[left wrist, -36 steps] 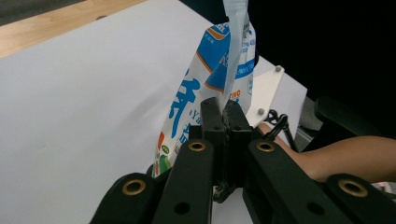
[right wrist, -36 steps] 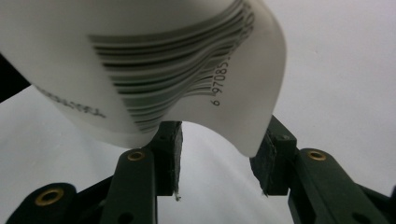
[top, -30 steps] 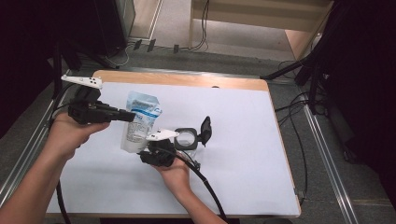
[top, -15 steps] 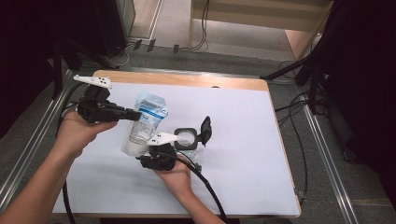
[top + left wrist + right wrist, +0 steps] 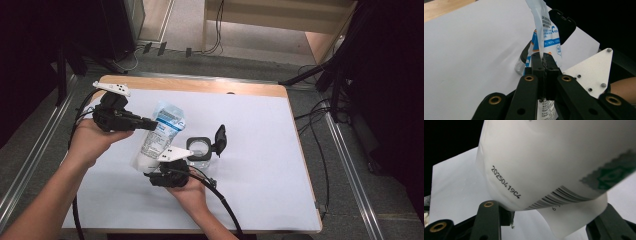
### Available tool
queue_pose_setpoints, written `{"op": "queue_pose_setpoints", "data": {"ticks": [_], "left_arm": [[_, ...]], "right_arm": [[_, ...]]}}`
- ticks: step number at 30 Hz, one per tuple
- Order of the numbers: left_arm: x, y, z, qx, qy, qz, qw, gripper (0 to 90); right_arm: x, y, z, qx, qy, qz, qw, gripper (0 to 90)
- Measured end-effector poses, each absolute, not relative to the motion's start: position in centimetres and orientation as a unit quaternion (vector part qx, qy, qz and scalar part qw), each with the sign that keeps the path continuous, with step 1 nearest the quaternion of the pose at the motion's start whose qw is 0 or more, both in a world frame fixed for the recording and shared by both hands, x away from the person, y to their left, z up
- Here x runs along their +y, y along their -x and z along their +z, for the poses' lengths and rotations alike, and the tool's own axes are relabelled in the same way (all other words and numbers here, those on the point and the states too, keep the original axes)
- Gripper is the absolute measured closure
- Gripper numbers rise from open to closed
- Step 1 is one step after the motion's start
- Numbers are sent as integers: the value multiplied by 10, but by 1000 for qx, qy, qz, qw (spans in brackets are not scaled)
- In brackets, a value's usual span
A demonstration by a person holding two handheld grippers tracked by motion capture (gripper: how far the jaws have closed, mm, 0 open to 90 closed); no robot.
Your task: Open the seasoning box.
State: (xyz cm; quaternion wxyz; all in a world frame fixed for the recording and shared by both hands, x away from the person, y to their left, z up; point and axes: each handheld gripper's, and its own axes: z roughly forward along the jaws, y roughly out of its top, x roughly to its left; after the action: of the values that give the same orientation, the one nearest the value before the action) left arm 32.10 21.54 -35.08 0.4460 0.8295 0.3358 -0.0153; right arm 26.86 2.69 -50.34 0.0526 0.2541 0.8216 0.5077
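High view shows the soft, light refill pouch [image 5: 159, 135] pinched at its flat top seal by the closed left gripper [image 5: 150, 123], while the right gripper [image 5: 172, 167], its jaws just opening, stands slack around the slippery cap end near the table's [image 5: 260, 150] middle.

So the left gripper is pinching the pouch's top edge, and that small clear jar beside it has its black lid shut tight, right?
Not quite. The left gripper does pinch the pouch by its top edge, but the jar stands open: its black lid is flipped up beside the mouth, as the high view shows.
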Motion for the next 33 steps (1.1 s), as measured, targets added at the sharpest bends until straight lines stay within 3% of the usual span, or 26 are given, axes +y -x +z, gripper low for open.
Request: {"op": "queue_pose_setpoints", "data": {"ticks": [13,25,33], "left_arm": [[197,-322,-352,317,-841,-10,438,899],[193,-322,-362,302,-844,-30,443,839],[185,-323,-367,291,-851,-39,435,900]], "right_arm": [[25,-268,-505,818,-262,509,49,494],[19,-267,-508,813,-274,510,59,513],[17,-265,-511,813,-280,508,55,505]]}}
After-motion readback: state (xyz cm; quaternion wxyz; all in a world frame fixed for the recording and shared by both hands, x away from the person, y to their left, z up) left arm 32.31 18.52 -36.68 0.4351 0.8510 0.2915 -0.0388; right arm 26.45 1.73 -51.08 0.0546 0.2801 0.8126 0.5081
